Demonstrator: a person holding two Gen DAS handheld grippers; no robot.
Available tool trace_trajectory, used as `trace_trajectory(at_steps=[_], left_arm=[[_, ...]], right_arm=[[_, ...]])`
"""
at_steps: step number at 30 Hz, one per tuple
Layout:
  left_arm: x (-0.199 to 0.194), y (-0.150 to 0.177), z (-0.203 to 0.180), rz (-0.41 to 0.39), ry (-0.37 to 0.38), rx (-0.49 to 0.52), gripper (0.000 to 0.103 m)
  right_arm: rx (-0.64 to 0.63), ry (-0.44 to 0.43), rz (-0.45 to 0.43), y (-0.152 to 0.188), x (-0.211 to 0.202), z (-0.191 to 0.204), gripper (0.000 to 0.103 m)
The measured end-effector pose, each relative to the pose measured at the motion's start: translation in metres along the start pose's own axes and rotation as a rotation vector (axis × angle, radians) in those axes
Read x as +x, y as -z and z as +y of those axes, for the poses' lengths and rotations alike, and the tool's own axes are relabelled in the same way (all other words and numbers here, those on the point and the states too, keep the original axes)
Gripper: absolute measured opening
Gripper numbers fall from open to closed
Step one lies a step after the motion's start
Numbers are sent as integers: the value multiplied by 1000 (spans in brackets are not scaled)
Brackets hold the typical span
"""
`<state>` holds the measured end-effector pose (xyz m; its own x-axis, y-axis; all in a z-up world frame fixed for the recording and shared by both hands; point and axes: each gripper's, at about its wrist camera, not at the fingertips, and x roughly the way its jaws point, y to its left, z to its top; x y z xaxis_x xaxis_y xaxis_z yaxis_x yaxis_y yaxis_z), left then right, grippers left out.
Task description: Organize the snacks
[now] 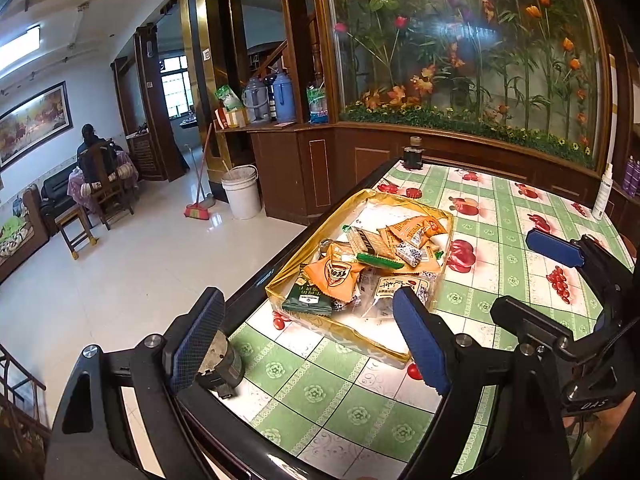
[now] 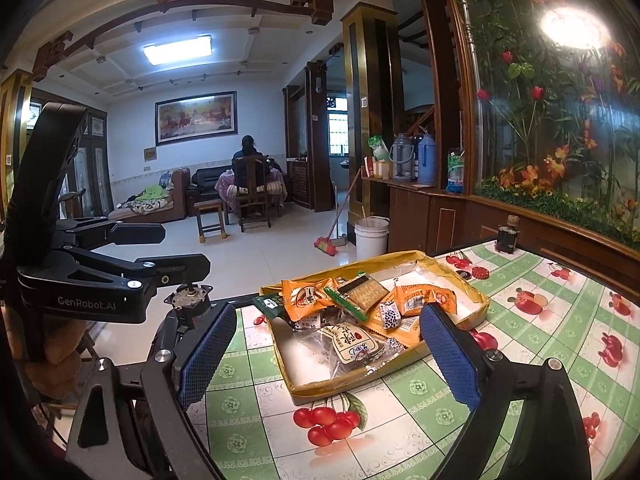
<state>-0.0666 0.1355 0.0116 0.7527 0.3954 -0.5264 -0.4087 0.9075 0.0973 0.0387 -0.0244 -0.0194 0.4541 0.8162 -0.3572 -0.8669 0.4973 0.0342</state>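
A shallow gold tray sits on the green fruit-print table and holds several wrapped snacks. Among them are an orange packet, a cracker pack, a dark green packet and a clear packet with printed writing. My left gripper hovers open at the tray's near left corner, with nothing between its blue pads. My right gripper is open too, just short of the tray's near edge, and holds nothing.
A small motor-like part lies at the table's near corner by my left finger. A dark bottle stands at the far edge, a white spray bottle at the right. On the floor are a white bucket and a broom. A person sits far back.
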Motion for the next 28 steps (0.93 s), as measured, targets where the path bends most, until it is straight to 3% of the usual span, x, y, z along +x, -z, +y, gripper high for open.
trace_trajectory(at_steps=[16,22,28], left_arm=[[3,3,-8,10,-8,24,87],[0,6,-8,-25,-54,30,87],[1,3,-5,-9,-32,23,87]], right_arm=[[-25,20,37,-2,1,2,94],[-24,20,35,-3,1,2,94],[-23,21,39,-2,2,2,94]])
